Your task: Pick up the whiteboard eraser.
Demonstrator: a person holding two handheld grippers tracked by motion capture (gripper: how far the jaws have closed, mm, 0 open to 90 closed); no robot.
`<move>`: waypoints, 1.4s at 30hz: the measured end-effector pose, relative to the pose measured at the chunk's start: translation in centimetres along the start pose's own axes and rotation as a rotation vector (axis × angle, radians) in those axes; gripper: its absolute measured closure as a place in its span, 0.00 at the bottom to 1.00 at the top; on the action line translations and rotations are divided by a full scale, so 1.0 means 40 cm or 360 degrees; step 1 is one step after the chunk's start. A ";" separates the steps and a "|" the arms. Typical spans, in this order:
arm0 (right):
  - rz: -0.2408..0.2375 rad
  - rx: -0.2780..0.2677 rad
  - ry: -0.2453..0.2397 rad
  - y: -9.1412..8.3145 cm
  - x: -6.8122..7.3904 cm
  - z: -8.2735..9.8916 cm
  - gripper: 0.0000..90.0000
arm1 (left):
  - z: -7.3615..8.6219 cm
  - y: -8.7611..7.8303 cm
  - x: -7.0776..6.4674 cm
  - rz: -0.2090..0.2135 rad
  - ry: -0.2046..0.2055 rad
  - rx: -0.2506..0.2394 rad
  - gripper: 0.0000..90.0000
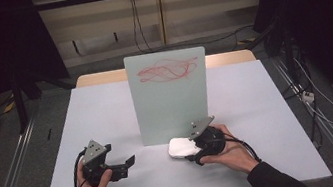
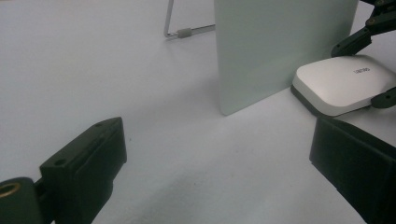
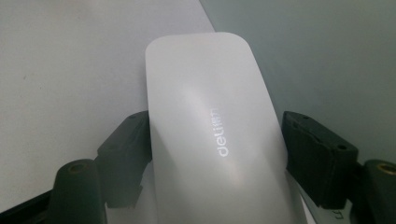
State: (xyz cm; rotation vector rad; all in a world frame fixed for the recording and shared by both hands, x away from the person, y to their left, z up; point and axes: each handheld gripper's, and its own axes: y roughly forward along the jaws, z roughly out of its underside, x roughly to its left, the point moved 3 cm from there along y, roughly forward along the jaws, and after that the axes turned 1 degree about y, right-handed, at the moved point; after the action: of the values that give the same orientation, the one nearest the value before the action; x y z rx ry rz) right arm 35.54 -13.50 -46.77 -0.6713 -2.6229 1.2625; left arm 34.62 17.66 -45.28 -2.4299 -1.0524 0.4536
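My worktop (image 1: 107, 113) is evenly lit from above while the room around it falls dark. A soft sheen glares off the white eraser (image 3: 210, 130), and my right gripper's (image 3: 217, 154) near jaws look blurred.

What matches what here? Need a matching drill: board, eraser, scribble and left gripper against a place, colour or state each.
Things:
1. board
2. eraser
3. scribble
4. left gripper

Place, colour or state:
A. red
B. jaws wide apart, nothing between them
C. standing upright at mid-table
D. white, between the jaws of the right gripper

Pairs: 1-C, 2-D, 3-A, 4-B
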 end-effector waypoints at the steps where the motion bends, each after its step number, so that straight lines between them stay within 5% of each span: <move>1: 0.0000 0.0000 0.0000 0.000 0.000 0.000 0.30 | 0.000 0.000 0.000 0.0002 0.0001 -0.0001 0.04; 20: -0.0072 0.0076 -0.0066 0.003 -0.009 -0.008 0.33 | 0.000 0.000 0.000 0.0007 0.0000 0.0003 0.04; 42: -0.0073 0.0031 0.0031 -0.020 -0.010 -0.008 0.34 | 0.001 -0.001 0.001 0.0006 -0.0004 0.0004 0.04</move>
State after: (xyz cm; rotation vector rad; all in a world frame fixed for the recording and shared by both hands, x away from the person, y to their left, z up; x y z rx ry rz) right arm 35.76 -13.89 -45.93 -0.6135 -2.5918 1.2605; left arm 34.60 17.71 -45.30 -2.4301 -1.0478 0.4590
